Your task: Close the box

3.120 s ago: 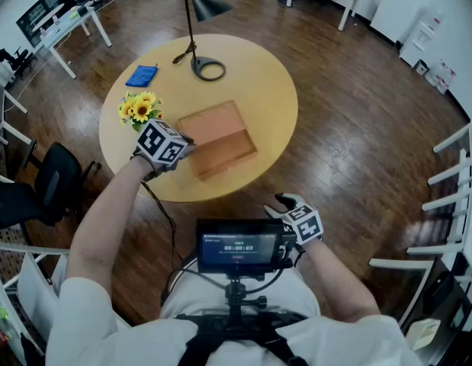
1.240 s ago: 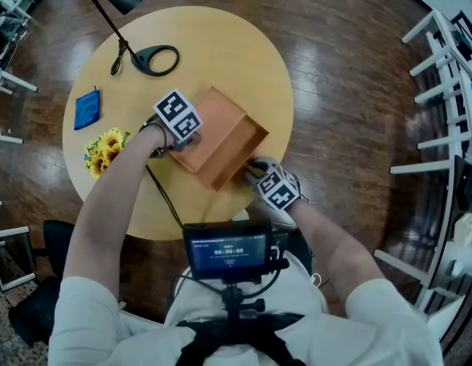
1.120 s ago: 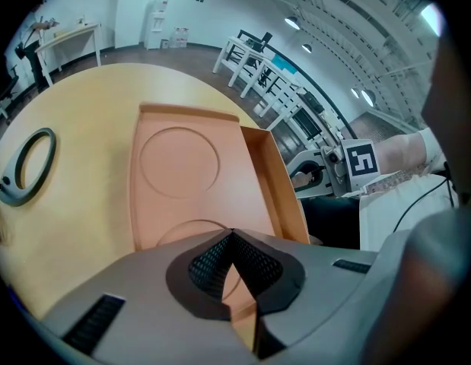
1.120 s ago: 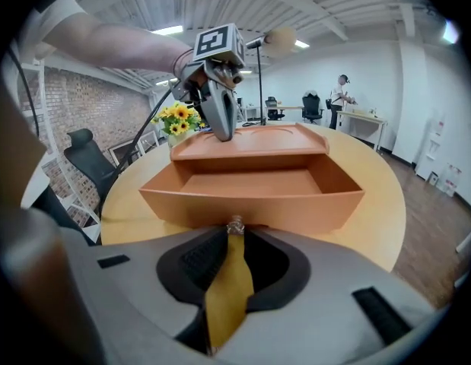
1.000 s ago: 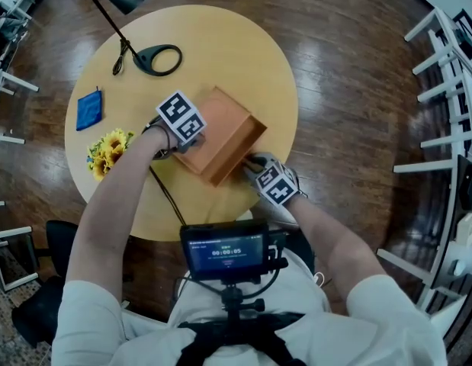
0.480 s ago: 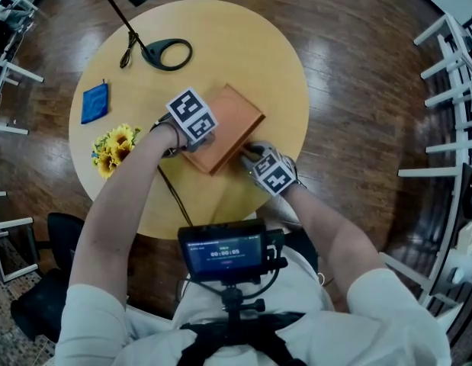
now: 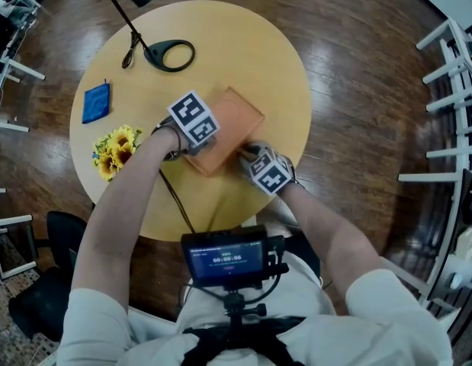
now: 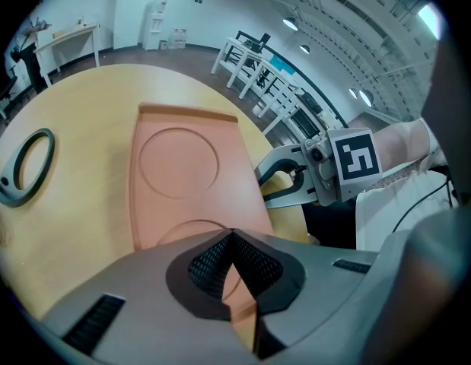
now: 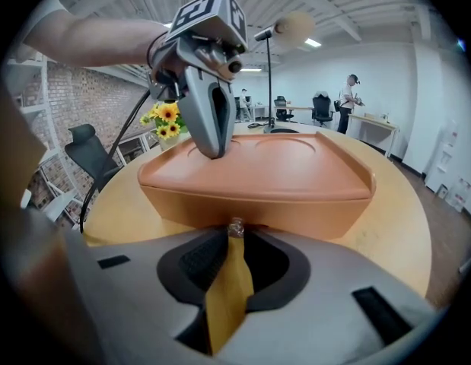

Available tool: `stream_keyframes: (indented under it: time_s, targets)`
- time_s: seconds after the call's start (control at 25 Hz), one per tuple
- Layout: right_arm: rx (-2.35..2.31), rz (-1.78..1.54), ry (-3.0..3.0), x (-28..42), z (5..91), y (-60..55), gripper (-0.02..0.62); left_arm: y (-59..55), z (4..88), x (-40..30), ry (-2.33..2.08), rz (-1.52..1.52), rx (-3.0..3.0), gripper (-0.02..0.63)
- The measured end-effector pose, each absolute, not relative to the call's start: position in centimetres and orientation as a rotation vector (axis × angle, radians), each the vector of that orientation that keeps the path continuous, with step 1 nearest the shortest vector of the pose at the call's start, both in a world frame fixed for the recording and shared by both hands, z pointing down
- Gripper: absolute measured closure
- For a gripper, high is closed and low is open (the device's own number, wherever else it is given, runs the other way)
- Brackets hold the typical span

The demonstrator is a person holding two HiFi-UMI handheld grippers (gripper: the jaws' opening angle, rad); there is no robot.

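Observation:
The flat orange box [image 7: 234, 120] lies with its lid down on the round wooden table [image 7: 281, 59]. My left gripper [image 7: 199, 139] is shut, its tips [image 8: 233, 236] standing on the lid [image 8: 182, 177] near the box's left end. From the right gripper view its grey fingers [image 9: 211, 128] point straight down onto the lid [image 9: 281, 162]. My right gripper [image 7: 245, 154] is shut too, tips [image 9: 235, 228] against the middle of the box's front wall [image 9: 296, 207], where a small stud shows. The right gripper [image 8: 292, 181] also appears beside the box in the left gripper view.
A black desk lamp with a ring base [image 7: 168, 54], a blue cloth [image 7: 96, 102] and a bunch of sunflowers [image 7: 116, 148] sit on the table's left half. A small monitor [image 7: 226, 256] hangs at my chest. White chairs [image 7: 449, 90] stand to the right, a black chair [image 7: 37, 311] at lower left.
The box's raised lid has come down flat under my left gripper. My right gripper has moved in against the box's front wall.

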State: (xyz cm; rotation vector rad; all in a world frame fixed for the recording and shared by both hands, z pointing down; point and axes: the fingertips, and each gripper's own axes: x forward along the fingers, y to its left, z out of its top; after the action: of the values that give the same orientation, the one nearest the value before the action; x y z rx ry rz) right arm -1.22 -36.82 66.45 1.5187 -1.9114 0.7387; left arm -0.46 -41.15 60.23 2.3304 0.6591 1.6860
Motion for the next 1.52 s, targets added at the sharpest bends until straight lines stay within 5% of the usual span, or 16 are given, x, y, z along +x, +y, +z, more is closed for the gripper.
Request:
stream_keyframes:
  time_s: [0.48, 0.64, 0.88, 1.52]
  targets:
    - [1.459, 0.733, -1.930, -1.3, 66.8, -36.8, 0.519, -41.1, 60.4, -0.5, 0.645, 1.700, 2.349, 0.604]
    - [1.428, 0.749, -1.945, -0.9, 66.7, -36.1, 0.434, -41.2, 60.3, -0.3, 0.610, 1.678, 2.382, 0.604]
    - [1.406, 0.722, -1.968, 1.3, 65.1, -33.2, 0.426, -41.3, 58.8, -0.2, 0.421, 1.639, 2.474, 0.604]
    - [1.237, 0.591, -2.185, 10.1, 56.6, -15.6, 0.425, -24.3, 49.8, -4.1, -0.920, 0.700, 2.571, 0.604]
